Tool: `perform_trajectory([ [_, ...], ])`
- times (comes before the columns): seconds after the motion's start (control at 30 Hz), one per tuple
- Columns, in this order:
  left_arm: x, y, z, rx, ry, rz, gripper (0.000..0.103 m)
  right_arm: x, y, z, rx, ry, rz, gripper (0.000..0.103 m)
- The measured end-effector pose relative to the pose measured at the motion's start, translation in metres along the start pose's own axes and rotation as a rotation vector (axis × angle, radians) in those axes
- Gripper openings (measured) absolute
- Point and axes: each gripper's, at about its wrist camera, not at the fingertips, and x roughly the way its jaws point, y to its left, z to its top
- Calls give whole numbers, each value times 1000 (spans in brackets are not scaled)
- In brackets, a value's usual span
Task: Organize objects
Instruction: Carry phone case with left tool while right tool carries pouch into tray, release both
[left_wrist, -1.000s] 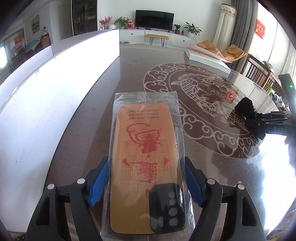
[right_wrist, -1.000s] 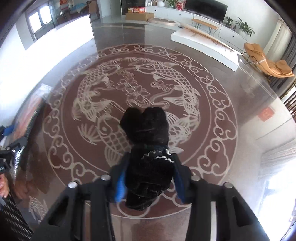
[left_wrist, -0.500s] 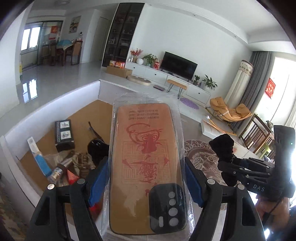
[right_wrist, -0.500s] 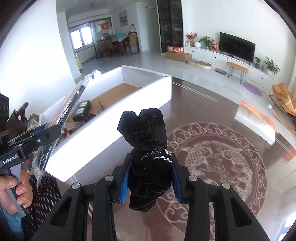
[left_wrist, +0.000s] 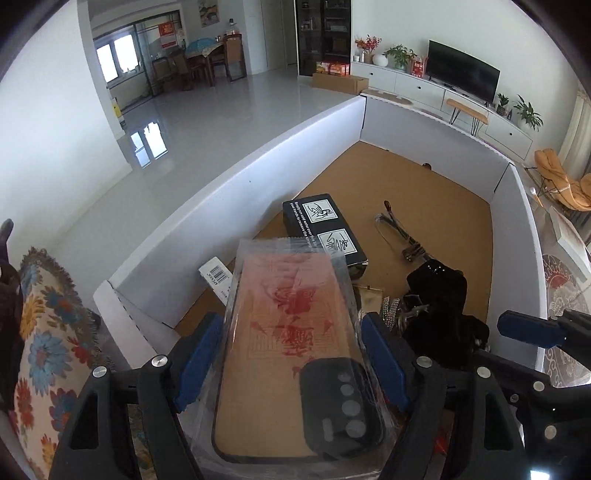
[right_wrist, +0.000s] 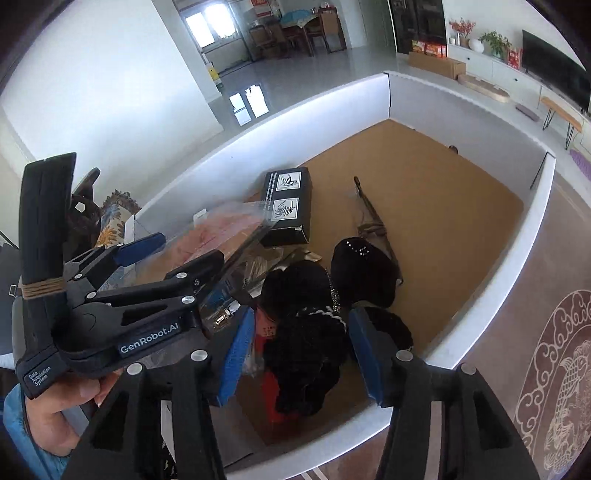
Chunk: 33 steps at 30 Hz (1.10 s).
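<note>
A tan phone case (left_wrist: 280, 332) with a red print, sealed in a clear bag, lies between the blue pads of my left gripper (left_wrist: 291, 321). Its jaws are opening and the case looks blurred and loose. From the right wrist view the left gripper (right_wrist: 186, 249) and the case (right_wrist: 229, 225) hang over the near left corner of the white box (right_wrist: 480, 314). My right gripper (right_wrist: 301, 314) is opening above the box. The black velvet piece (right_wrist: 306, 354) sits between its pads with a gap on the left side. One of its fingers (left_wrist: 528, 330) shows in the left wrist view.
The box (left_wrist: 221, 192) has a cardboard floor holding a black carton (left_wrist: 321, 229), a thin metal clip (left_wrist: 402, 236), a black rhinestone piece (right_wrist: 354, 269) and small clutter. A flowered cushion (left_wrist: 44, 332) lies left of it. The fish-patterned table (right_wrist: 554, 369) is at the right. A hand (right_wrist: 55, 413) holds the left gripper.
Both grippers swung left from above the patterned table to above the box. The right jaws widened off the velvet piece. The case now looks blurred between the left pads.
</note>
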Motion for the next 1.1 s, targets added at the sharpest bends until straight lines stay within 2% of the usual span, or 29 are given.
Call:
perform_trajectory([
  [0.07, -7, -2, -3, 4, -22, 1, 91, -7, 0, -2, -1, -17, 2, 65],
  [0.13, -15, 1, -6, 8, -40, 34, 96, -23, -4, -1, -10, -56, -12, 71],
  [0.27, -32, -9, -6, 39, -42, 122, 96, -57, -11, 1, -25, -122, -75, 87],
  [0.33, -43, -15, -8, 56, -73, 142, 96, -62, -17, 8, -26, -120, -111, 93],
  [0.5, -67, -19, -20, 7, -87, 81, 96, -68, -24, 11, -25, -88, -208, 93],
  [0.63, -77, -13, -23, -37, -85, 2, 96, -68, -24, 11, -28, -79, -230, 94],
  [0.73, -84, -13, -22, -32, -115, 36, 96, -66, -23, 11, -28, -80, -227, 94],
  [1.1, -84, -12, -18, -46, -115, 34, 96, -59, -18, 13, -37, -89, -222, 94],
])
